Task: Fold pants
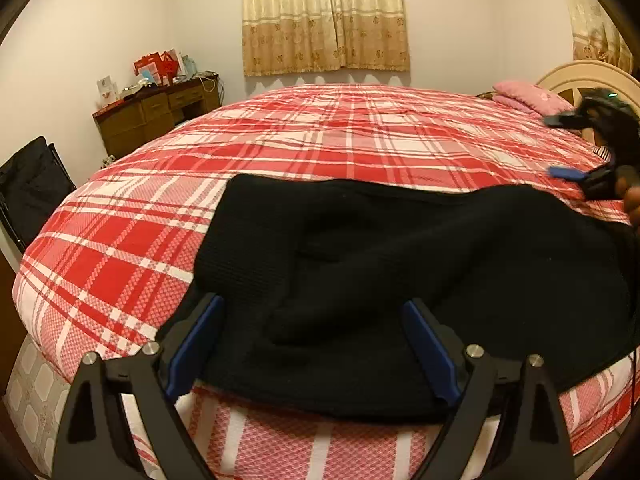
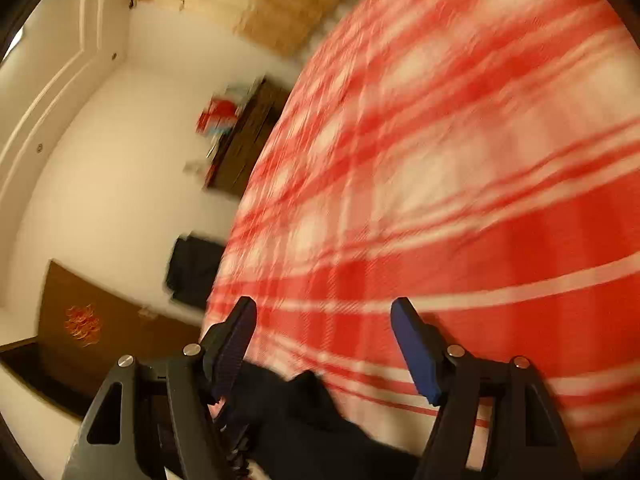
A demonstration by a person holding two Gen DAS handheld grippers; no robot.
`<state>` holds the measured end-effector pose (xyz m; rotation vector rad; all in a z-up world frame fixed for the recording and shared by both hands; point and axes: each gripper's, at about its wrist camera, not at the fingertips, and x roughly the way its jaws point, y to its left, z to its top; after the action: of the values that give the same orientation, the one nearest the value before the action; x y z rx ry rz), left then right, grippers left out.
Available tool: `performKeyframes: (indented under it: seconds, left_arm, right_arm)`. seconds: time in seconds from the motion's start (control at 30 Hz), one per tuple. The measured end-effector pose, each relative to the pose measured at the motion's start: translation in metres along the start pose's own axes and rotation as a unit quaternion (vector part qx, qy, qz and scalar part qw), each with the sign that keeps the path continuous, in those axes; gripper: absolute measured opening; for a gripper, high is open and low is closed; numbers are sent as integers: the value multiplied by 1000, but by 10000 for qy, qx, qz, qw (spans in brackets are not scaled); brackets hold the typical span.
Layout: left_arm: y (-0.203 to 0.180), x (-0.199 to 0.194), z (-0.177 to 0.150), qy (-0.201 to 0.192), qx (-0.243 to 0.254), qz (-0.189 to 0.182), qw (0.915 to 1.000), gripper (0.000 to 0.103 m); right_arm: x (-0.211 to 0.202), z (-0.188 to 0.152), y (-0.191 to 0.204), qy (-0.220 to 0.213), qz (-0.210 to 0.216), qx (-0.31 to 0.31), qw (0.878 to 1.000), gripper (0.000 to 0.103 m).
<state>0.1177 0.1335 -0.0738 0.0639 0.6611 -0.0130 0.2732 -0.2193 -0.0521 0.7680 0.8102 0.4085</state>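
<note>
Pants point(image 1: 400, 264): black, waffle/ribbed knit, lying on the bed point(image 1: 320, 132) near its front edge. Laid roughly flat and wide across the plaid cover, running from mid-bed out toward the right side. Top edge fairly straight, left edge angled down to the front. Soft bulges and a few creases through the middle; near hem slightly overhangs the bed's front edge.

Left tool point(image 1: 312, 344): released, blue pads spread wide, one each side of the near part of the pants. Fabric sits between the pads, neither pad pinching it as far as I can see.

Right tool point(image 1: 560, 146) in left wrist view: at the far right end of the pants, above the bed, motion-blurred; two blue tips apart. Right wrist view confirms point(image 2: 324, 344): pads wide apart, released, nothing clamped. That frame is heavily blurred and tilted; a dark bunch of the pants point(image 2: 304, 412) shows low between the fingers, against the plaid.

Background: pink pillow point(image 1: 524, 96) at the headboard point(image 1: 580, 76), wooden dresser point(image 1: 160, 114) with clutter on the left wall, beige curtain point(image 1: 324, 16) behind the bed, black chair point(image 1: 32, 184) at left.
</note>
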Motion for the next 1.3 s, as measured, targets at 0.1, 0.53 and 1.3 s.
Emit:
performKeyframes:
  seconds: [0.1, 0.53, 1.3]
  left_arm:
    - [-5, 2, 0, -16, 28, 96, 9999, 97]
    - [-7, 2, 0, 27, 16, 200, 9998, 98]
    - [-8, -1, -2, -23, 58, 173, 9998, 99]
  right_arm:
    - [-29, -11, 4, -116, -120, -164, 9997, 71]
    - [27, -51, 43, 738, -221, -1271, 9889, 50]
    - [3, -40, 48, 287, -1104, -1387, 9837, 15]
